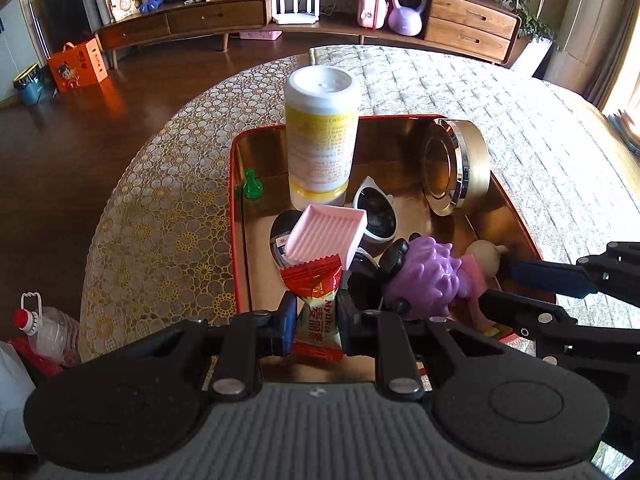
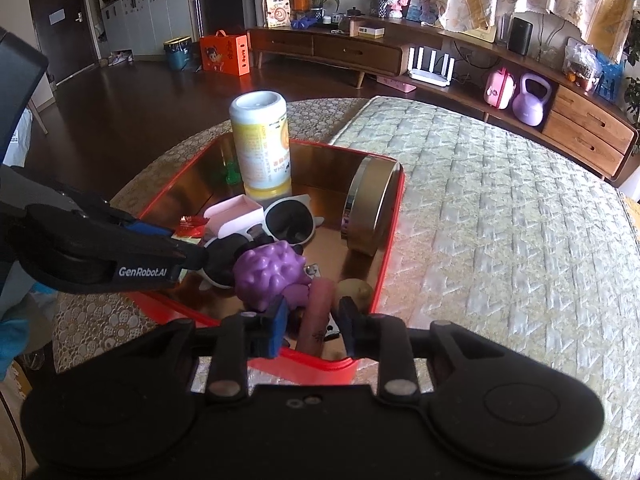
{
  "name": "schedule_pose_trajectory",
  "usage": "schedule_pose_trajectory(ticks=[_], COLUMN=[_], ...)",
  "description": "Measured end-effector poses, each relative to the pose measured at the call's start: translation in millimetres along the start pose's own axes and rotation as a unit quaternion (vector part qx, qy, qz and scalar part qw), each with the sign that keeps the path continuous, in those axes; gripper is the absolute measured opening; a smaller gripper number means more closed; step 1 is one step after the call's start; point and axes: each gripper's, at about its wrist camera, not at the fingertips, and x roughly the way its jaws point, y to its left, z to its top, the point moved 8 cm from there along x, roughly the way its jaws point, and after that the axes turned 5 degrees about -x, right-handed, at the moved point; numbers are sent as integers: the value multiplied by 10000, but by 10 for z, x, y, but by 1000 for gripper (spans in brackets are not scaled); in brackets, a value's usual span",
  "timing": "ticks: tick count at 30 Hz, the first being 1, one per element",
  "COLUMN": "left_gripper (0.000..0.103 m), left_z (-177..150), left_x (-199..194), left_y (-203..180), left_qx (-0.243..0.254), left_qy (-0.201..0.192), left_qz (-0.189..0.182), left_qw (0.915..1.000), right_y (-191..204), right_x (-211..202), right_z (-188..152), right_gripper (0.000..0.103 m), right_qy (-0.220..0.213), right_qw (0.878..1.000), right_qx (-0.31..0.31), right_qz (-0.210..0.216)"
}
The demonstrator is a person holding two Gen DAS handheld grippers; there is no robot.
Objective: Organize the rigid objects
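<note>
A red tray [image 1: 232, 200] with a gold inside holds a white-and-yellow bottle [image 1: 322, 136], a round gold tin [image 1: 456, 168] on edge, white sunglasses [image 1: 376, 212], a pink ridged dish [image 1: 324, 236] and a green pawn [image 1: 251, 188]. My left gripper [image 1: 318, 320] is shut on a red candy wrapper [image 1: 318, 308] above the tray's near end. A doll with purple spiky hair [image 2: 268, 272] lies in the tray [image 2: 320, 364]. Its pink body [image 2: 316, 316] sits between the fingers of my right gripper [image 2: 314, 320], which stand slightly apart from it.
The tray rests on a round table with a gold lace cloth [image 1: 160, 220] and a quilted cloth [image 2: 500, 240] to the right. A plastic jug [image 1: 44, 328] stands on the floor at the left. A low wooden cabinet [image 1: 220, 20] runs along the far wall.
</note>
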Motion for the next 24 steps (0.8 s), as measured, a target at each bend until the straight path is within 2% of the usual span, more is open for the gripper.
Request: schedule_pose_trajectory(ticks=[2, 8, 13, 16, 18, 20, 22, 24], left_gripper=[21, 25, 33, 53, 57, 68, 73, 73], left_z=[-16, -56, -89, -107, -117, -121, -122, -121], left_x=[-20, -113, -222, -311, -388, -472, -561, -634], left_y=[-1, 5, 4, -13, -39, -70, -83, -91], left_qx=[7, -35, -50, 5, 52, 141, 165, 158], left_qy=[-19, -91, -195, -339, -453, -588, -738, -811], left_qz=[26, 5, -11, -39, -48, 20, 35, -11], left_qw=[10000, 10000, 9998, 9994, 9989, 9982, 9971, 9966], right_y=[6, 11, 27, 34, 35, 35, 35, 33], right_x=[-32, -118, -243, -319, -376, -441, -505, -579], right_z=[9, 7, 6, -8, -23, -32, -33, -29], right_gripper=[39, 47, 62, 64, 67, 71, 74, 79], right_qy=[-70, -192, -365, -431, -473, -540, -599, -679], right_qw=[10000, 9996, 9988, 9983, 9980, 9977, 9972, 9966], right_qx=[18, 165, 271, 293, 302, 319, 343, 363], right_qz=[50, 105, 204, 248, 283, 275, 297, 284])
